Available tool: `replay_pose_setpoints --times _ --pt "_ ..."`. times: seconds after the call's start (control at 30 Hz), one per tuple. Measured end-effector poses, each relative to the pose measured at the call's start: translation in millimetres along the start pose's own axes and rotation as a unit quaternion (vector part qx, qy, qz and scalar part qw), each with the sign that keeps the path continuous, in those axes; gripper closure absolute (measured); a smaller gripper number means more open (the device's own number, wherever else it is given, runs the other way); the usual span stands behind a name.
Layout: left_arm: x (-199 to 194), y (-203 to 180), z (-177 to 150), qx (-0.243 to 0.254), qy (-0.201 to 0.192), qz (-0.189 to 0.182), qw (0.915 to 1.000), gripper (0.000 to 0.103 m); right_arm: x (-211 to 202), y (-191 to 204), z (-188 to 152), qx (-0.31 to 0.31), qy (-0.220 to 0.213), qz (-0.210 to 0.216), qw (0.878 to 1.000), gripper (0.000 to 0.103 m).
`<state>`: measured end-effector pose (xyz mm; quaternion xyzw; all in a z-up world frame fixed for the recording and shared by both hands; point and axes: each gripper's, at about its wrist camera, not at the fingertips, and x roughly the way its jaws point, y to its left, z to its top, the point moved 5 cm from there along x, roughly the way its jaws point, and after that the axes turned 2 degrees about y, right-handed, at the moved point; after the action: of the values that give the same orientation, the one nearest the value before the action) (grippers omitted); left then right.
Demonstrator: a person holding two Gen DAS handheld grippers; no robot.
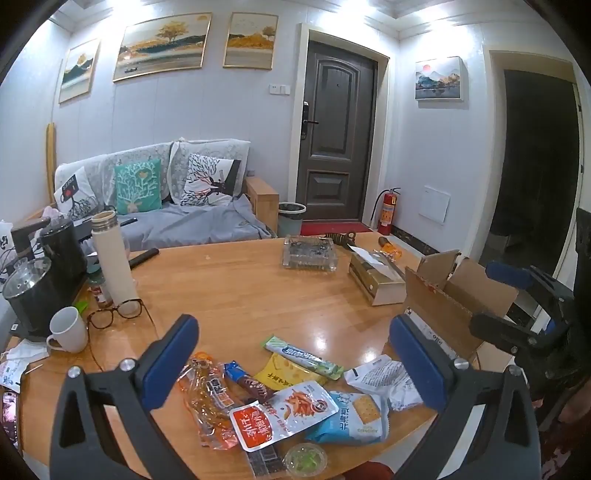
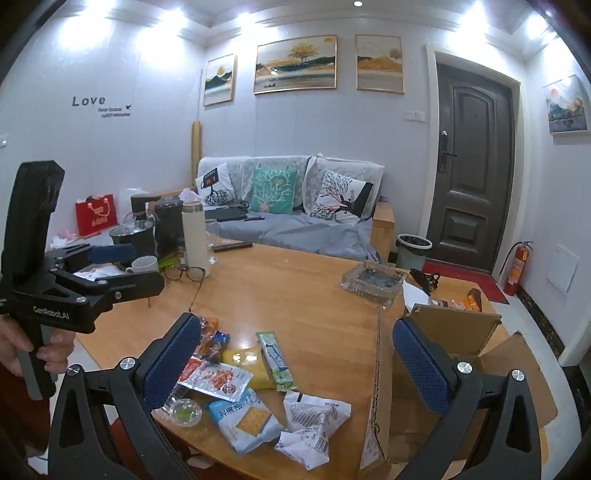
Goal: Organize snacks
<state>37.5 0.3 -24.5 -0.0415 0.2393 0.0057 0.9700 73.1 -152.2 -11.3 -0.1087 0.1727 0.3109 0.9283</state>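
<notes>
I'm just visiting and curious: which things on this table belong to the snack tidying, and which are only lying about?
For the job: snack packets, cardboard box, left gripper, right gripper.

Lying about: glasses, mug, flask, ashtray, tissue box.

You're looking across a wooden table at a grey-covered sofa with patterned cushions at the left of the frame, three framed landscape paintings hanging above it on the pale wall. Centre frame stands a dark panelled door, a red fire extinguisher beside it at lower right, and ceiling spotlights glare along the top.
</notes>
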Motion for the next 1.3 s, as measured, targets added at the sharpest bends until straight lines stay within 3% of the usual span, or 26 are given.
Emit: replay_pose_setpoints --times 1.3 --pt "-7 -5 5 -0.005 -0.011 0.002 0.9999 0.001 -10 -11 -7 0.024 -0.001 -0.027 0.999 0.000"
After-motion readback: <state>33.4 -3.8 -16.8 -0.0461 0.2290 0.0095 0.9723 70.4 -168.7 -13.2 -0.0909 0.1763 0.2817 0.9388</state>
